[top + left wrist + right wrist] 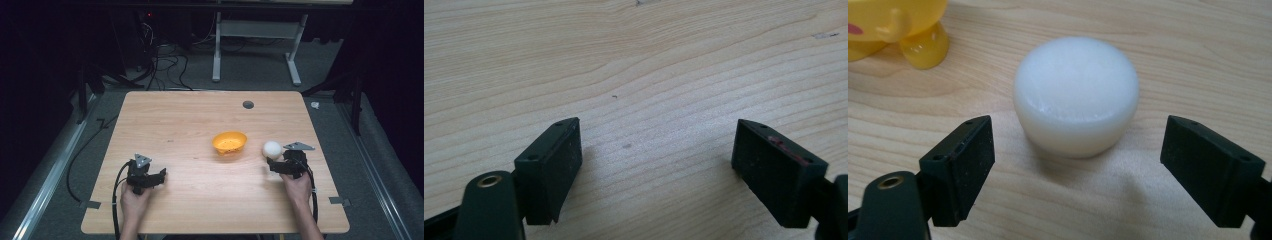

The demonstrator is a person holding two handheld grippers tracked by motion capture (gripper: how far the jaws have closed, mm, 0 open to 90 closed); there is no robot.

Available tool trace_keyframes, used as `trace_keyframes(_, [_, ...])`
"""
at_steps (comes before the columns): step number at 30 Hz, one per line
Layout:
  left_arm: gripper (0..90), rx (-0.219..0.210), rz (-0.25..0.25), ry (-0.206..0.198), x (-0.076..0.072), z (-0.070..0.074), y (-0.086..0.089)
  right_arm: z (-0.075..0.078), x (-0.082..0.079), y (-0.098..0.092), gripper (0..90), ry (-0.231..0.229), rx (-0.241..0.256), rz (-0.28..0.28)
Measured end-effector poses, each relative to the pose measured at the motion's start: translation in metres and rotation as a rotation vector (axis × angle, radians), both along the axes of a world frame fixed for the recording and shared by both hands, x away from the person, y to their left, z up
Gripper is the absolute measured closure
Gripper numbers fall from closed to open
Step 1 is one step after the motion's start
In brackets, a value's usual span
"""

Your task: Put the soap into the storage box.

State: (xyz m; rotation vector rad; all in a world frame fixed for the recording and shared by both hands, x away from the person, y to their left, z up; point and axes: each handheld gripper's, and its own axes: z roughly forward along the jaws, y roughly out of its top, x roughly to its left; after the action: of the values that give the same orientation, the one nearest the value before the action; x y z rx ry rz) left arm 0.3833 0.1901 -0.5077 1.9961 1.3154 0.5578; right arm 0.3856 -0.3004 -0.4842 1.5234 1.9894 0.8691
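A white rounded foam puck sits on the wooden table, to the right of an orange bowl that stands on small feet. My right gripper is open just short of the puck, its jaws spread wider than the puck and not touching it. My left gripper rests open near the table's front left, over bare wood, with nothing between its jaws.
A dark round hole lies in the table near the far edge. Beyond the table stand a white frame and loose cables on the floor. Cables trail from both grippers toward the front edge.
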Motion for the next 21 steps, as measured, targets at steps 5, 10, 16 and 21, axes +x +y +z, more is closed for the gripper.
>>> trace_keyframes(5, [20.5,0.0,0.0,0.0,0.0,0.0,0.0,0.005,0.005,0.002,14.3,-0.008,0.006,0.006])
trace_keyframes(10, [20.5,0.0,-0.001,0.0,0.0,0.0,0.0,0.008,0.012,0.006,14.2,-0.014,0.004,0.018])
trace_keyframes(16, [20.5,0.0,0.0,0.0,0.0,0.0,0.0,0.007,0.022,0.009,14.1,0.008,-0.006,0.025])
trace_keyframes(21, [20.5,0.0,0.0,0.0,0.0,0.0,0.0,0.005,0.028,0.012,14.5,0.007,-0.014,0.016])
